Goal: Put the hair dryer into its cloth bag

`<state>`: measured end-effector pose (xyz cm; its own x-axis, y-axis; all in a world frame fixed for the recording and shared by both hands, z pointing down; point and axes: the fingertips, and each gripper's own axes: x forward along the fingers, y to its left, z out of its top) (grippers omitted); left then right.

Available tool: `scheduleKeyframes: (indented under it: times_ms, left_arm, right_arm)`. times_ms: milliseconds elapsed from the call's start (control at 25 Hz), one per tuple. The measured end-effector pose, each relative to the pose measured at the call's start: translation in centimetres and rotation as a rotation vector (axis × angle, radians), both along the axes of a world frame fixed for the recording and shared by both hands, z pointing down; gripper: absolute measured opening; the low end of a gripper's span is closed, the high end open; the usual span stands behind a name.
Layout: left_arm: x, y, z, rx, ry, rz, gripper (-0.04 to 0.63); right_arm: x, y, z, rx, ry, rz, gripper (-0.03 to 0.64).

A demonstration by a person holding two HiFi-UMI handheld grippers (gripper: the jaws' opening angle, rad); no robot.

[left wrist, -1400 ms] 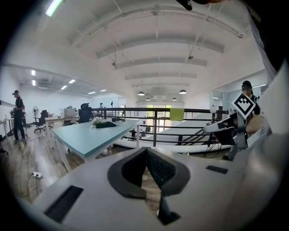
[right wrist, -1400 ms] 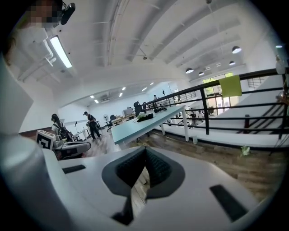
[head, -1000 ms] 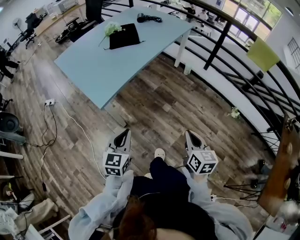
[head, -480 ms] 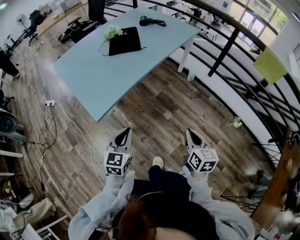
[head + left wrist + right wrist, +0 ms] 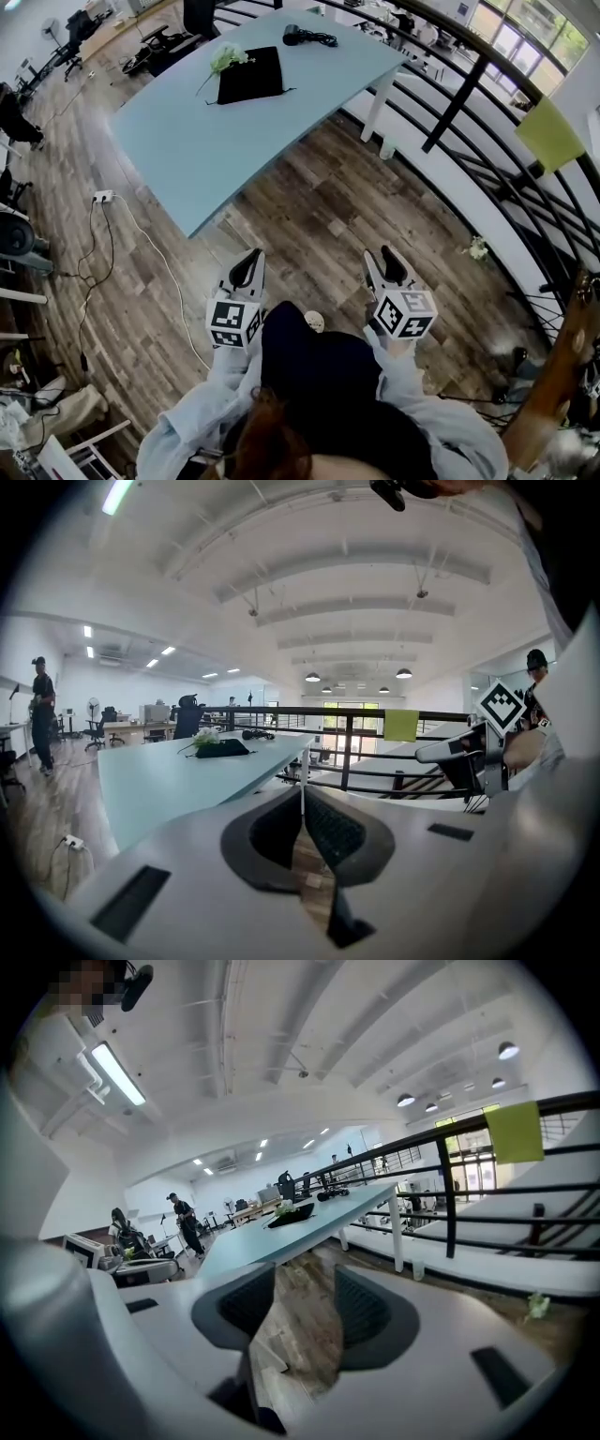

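Jaws of right gripper (image 5: 378,259) just opened, empty, left gripper (image 5: 251,260) jaws pressed together, table (image 5: 187,141) slightly nearer

Dressed in a loose pale blue-grey top, its sleeves (image 5: 202,412) creased to the wrists. Wears dark navy trousers (image 5: 314,352) and a white shoe (image 5: 316,322). Fitted with a white-shelled left gripper (image 5: 255,253) and right gripper (image 5: 378,255), each tapering to a point, lined with dark ribbed pads (image 5: 337,832) and backed by a white cube (image 5: 232,323) printed with black square markers. Marked on the shells with dark slot-shaped recesses (image 5: 131,904).
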<state>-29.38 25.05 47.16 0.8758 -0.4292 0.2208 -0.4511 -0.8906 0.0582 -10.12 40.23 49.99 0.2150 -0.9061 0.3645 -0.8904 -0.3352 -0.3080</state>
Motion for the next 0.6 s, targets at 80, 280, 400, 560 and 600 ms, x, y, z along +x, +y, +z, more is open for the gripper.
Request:
scheduleKeyframes:
  times_ms: [80,280,400,560,600]
  left_arm:
    - [-0.1,0.3,0.3,-0.004,-0.013,0.003,0.017]
    - [0.2,0.1,0.8,-0.019,-0.001,0.0,0.018]
    - [1.0,-1.0,1.2,-0.045,0.027,-0.016,0.019]
    - [2.7,-3.0,1.3,-0.068,0.043,-0.025,0.021]
    - [3.2,-3.6,1.3,-0.071,0.044,-0.023,0.023]
  right_arm:
    - [0.2,0.2,0.0,0.006,0.001,0.009,0.257]
    - [0.6,0.3,0.6,-0.002,0.007,0.013,0.301]
    - [1.1,-0.6,1.2,-0.012,0.007,0.008,0.301]
    - [2.6,-2.6,1.2,-0.017,-0.003,0.004,0.301]
    - [3.0,-3.2,1.0,-0.013,-0.004,0.002,0.301]
